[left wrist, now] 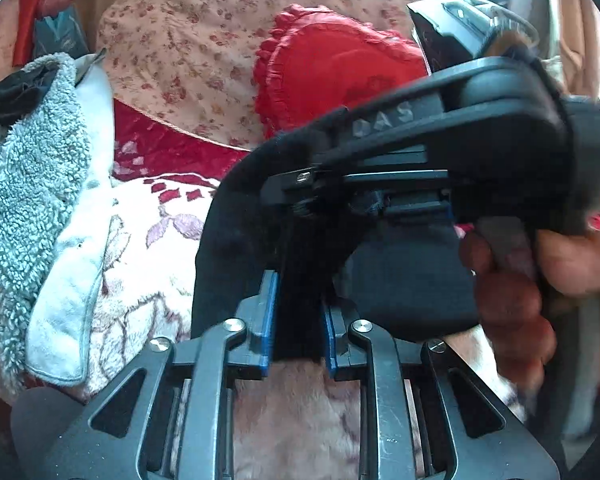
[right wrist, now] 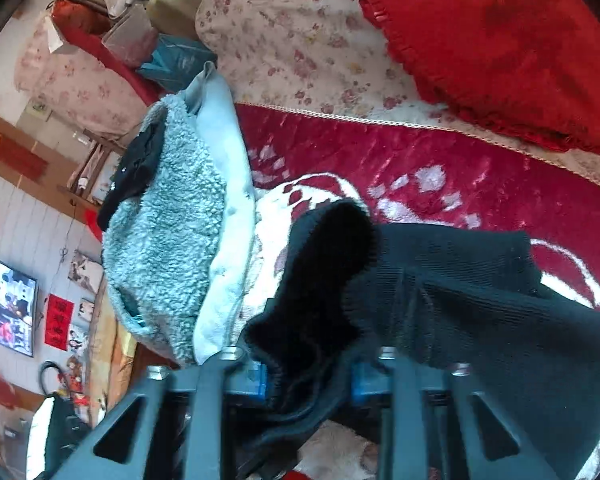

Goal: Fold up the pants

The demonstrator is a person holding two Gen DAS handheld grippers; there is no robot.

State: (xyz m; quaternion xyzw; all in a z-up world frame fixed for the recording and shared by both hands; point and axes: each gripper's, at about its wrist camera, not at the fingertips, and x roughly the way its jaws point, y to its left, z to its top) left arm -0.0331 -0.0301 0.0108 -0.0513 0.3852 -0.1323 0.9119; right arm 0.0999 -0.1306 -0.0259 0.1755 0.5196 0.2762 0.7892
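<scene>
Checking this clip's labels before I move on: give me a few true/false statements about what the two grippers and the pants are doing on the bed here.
1. The left gripper is shut on the black knit pants. True.
2. The right gripper is open and holds nothing. False: black fabric is bunched between its fingers.
3. A red ruffled heart-shaped cushion lies on the floral bedding. True.
4. The grey fleecy garment is draped over the pants. False: it lies apart, to their left.
5. The right gripper appears in the left wrist view. True.

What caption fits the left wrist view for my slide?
Left gripper shut on black pants, right gripper close ahead, over a red patterned blanket.
</scene>
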